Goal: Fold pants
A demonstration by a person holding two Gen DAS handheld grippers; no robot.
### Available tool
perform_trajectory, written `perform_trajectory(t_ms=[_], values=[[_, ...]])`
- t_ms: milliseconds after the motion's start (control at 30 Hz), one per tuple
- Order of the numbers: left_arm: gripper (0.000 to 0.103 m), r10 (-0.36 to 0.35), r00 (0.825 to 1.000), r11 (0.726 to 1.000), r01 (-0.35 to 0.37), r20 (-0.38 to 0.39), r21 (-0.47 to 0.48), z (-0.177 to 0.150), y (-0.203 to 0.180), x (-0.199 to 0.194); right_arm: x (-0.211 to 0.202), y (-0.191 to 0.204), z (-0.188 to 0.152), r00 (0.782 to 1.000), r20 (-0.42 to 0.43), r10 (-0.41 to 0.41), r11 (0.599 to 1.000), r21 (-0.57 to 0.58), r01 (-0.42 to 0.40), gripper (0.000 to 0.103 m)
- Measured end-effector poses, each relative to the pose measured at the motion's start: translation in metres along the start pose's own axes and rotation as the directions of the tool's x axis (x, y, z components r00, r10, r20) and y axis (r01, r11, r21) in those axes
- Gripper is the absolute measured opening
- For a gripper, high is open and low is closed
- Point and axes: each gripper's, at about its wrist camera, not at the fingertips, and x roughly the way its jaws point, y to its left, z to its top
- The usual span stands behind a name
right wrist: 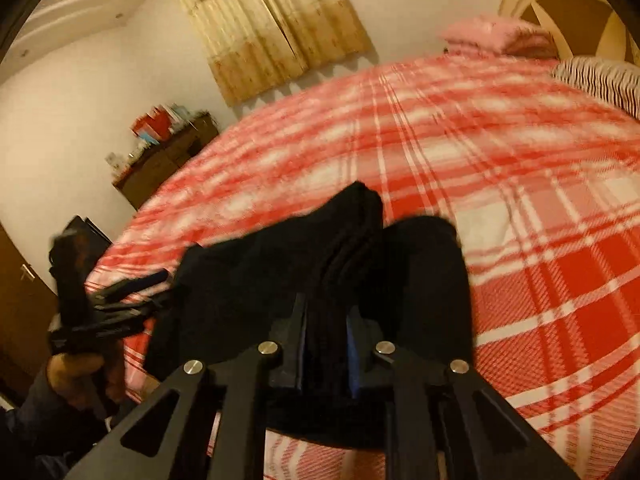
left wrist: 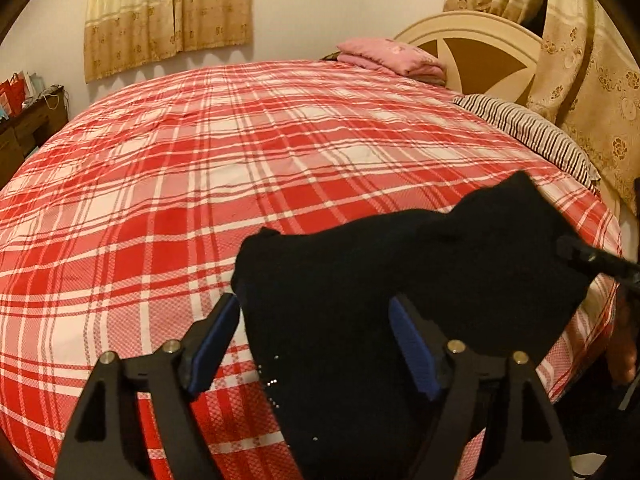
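Black pants (left wrist: 360, 264) lie bunched near the front edge of a bed under a red and white plaid cover (left wrist: 200, 184). In the left wrist view my left gripper (left wrist: 315, 301) stands open astride the near part of the cloth. Its blue pads (left wrist: 216, 340) are spread apart and do not press on the fabric. My right gripper (right wrist: 326, 312) is shut on a thick fold of the pants (right wrist: 280, 264); it also shows as a dark finger (left wrist: 576, 256) at their right end. In the right wrist view a hand (right wrist: 76, 372) holds the left gripper (right wrist: 156, 284) at the pants' left end.
A folded pink blanket (left wrist: 392, 58) lies by the cream headboard (left wrist: 480, 48), and a striped pillow (left wrist: 532, 132) sits at the right side. A dark dresser (left wrist: 24, 128) with red boxes stands left of the bed. Beige curtains (left wrist: 168, 12) hang on the far wall.
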Motion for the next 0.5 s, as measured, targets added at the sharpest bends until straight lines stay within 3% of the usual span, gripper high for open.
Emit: perform_trajectory(t_ms=[67,133,200,267,367,500], values=[[0.080,0.001,1.000,1.000,-0.001,0.006,0.002,0.000,-0.001,-0.001,-0.012,0.001,0.004,1.000,0.025,-0.015,1.000,-0.001,0.015,0.016],[0.089,0.004,1.000,1.000,-0.004,0.006,0.009,0.000,-0.003,0.000,-0.017,-0.004,0.006,0.998,0.025,-0.053,0.998,0.013,0.053,0.016],[0.096,0.018,1.000,1.000,-0.018,0.009,0.023,-0.002,-0.006,0.004,-0.009,-0.017,0.005,0.996,-0.018,-0.083,0.996,0.037,0.084,0.016],[0.096,0.040,0.999,0.999,-0.040,-0.008,0.037,-0.005,-0.007,0.012,0.004,-0.035,-0.003,0.990,-0.068,-0.127,0.987,0.088,0.133,0.016],[0.097,0.042,0.999,0.999,-0.042,-0.003,0.032,-0.008,-0.006,0.013,0.006,-0.045,-0.003,0.993,-0.084,-0.082,0.989,0.119,0.092,0.016],[0.097,0.052,0.999,0.998,-0.052,0.001,0.025,-0.007,-0.005,0.010,0.004,-0.044,-0.002,0.993,-0.085,-0.081,0.989,0.116,0.091,0.017]])
